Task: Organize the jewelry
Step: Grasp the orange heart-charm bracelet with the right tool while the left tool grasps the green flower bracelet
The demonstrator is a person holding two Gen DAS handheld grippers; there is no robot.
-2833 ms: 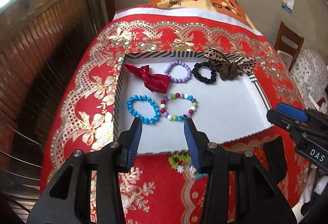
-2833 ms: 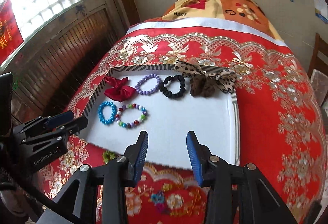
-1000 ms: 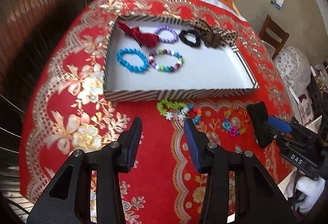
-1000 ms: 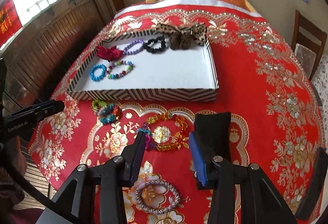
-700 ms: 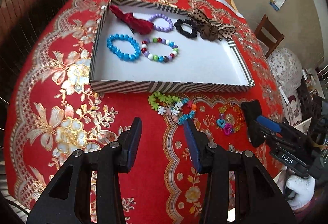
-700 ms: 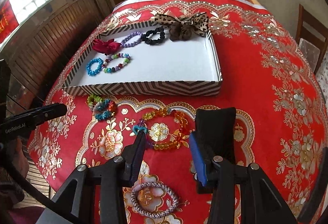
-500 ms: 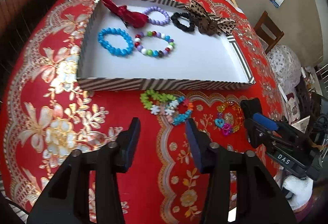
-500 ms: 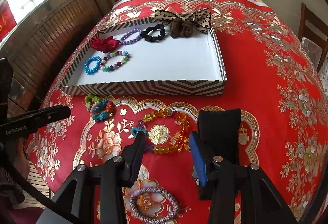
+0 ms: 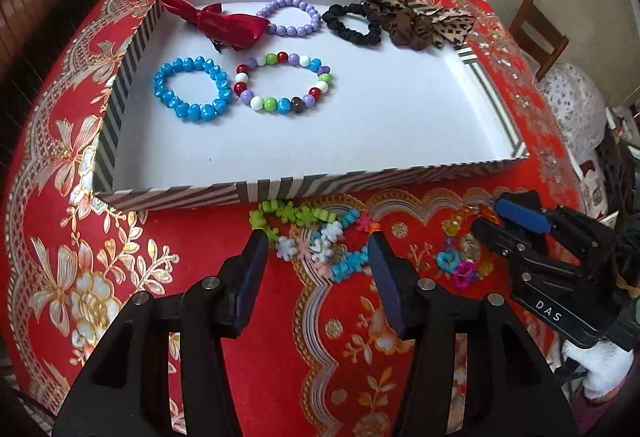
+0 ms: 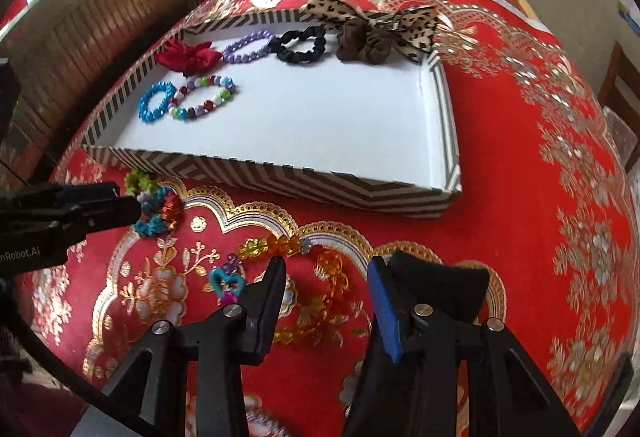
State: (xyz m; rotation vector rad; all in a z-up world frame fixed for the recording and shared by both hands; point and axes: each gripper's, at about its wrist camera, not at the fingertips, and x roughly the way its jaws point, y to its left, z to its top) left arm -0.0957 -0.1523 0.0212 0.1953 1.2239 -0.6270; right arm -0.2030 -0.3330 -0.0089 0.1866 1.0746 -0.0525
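A striped box with a white floor point(image 9: 360, 141) point(image 10: 320, 129) lies on the red cloth. It holds a red bow point(image 9: 224, 21), a purple bracelet point(image 9: 289, 17), a black scrunchie point(image 9: 352, 24), a leopard bow scrunchie point(image 9: 416, 21), a blue bracelet point(image 9: 192, 89) and a multicolour bracelet point(image 9: 284, 83). In front of the box lie a green flower bracelet and a blue one point(image 9: 312, 237) point(image 10: 154, 207). My left gripper point(image 9: 316, 241) is open just above them. An orange bead bracelet with charms point(image 10: 320, 277) point(image 9: 460, 257) lies under my open right gripper point(image 10: 326, 273).
A flat black pad point(image 10: 440, 289) lies on the cloth beside the right fingers. A wooden chair point(image 9: 536, 37) stands at the right, wood panelling point(image 10: 100, 17) at the left. The red cloth drops off at the near edge.
Both grippers have dropped lower and moved forward toward the loose bracelets in front of the box. Both stay open and empty. The things in the box have not moved.
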